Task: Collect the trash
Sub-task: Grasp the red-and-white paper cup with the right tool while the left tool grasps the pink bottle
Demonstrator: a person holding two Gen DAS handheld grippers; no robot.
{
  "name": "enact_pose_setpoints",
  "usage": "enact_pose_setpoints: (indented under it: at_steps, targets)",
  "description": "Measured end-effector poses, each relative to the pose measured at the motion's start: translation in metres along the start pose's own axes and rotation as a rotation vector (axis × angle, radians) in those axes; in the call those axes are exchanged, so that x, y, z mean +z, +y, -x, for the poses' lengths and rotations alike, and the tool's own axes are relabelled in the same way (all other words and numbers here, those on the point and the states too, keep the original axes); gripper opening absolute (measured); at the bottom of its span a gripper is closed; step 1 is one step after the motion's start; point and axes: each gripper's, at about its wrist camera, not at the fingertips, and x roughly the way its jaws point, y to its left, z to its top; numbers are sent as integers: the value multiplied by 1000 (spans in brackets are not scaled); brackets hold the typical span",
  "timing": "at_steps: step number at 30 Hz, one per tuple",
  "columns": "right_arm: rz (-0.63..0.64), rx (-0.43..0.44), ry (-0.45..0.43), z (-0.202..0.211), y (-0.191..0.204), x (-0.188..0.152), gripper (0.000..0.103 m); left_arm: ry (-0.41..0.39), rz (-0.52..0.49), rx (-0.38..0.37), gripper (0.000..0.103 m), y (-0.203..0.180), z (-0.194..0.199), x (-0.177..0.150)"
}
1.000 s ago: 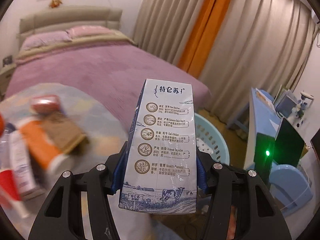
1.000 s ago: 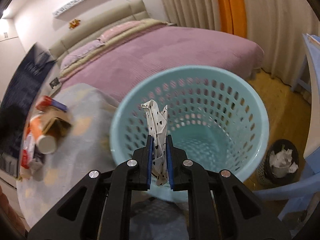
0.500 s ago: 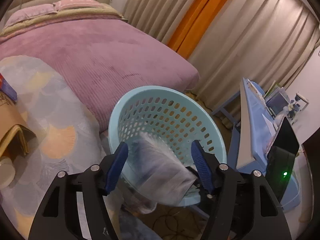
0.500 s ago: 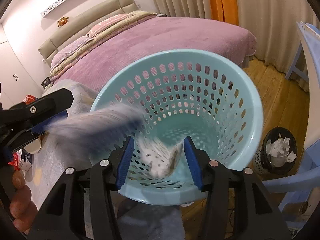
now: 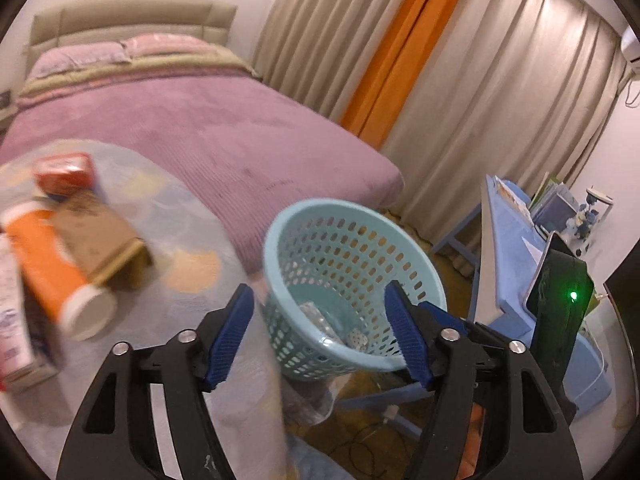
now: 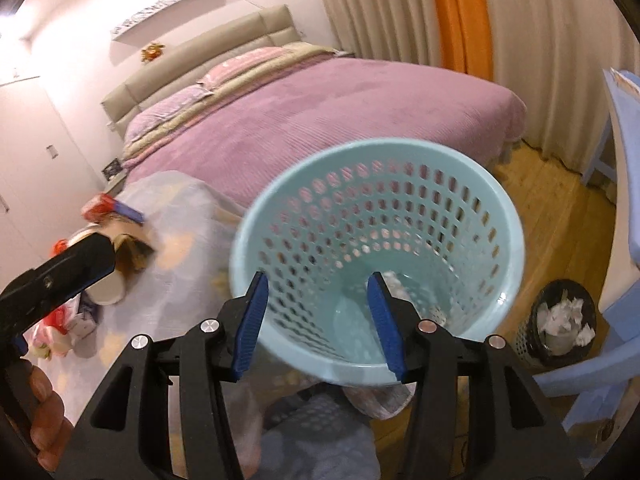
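Note:
A light blue perforated basket [image 5: 280,240] [image 6: 512,236] stands beside the cloth-covered table. Inside it lie the milk carton [image 5: 316,316] and a spotted wrapper [image 5: 357,337] [image 6: 396,282]. My left gripper [image 5: 320,336] hovers in front of the basket; its jaws are opening, with nothing between them. My right gripper [image 6: 320,316] stands open above the basket's near rim, empty. More trash lies on the table: an orange tube [image 5: 48,268], a brown box [image 5: 100,244] and a red pack [image 5: 64,172] [image 6: 98,206].
A purple bed [image 5: 192,128] [image 6: 360,96] fills the back. A blue desk [image 5: 516,248] with a phone stands on the right, and a blue chair [image 6: 600,372]. A small black bin [image 6: 560,320] with crumpled paper sits on the wooden floor. Curtains hang behind.
The left gripper let the milk carton go into the basket and drew back, jaws wider. The right gripper opened and dropped the spotted wrapper in; both stand empty now.

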Motion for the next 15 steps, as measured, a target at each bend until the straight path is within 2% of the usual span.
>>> enact_pose_setpoints:
  at_steps: [6, 11, 15]
  targets:
    - [88, 64, -40, 18, 42, 0, 48, -97, 31, 48, 70, 19, 56, -1]
    - [199, 145, -62, 29, 94, -6, 48, -179, 74, 119, 71, 53, 108, -6]
    - [275, 216, -60, 31, 138, -11, 49, -214, 113, 233, 71, 91, 145, -10]
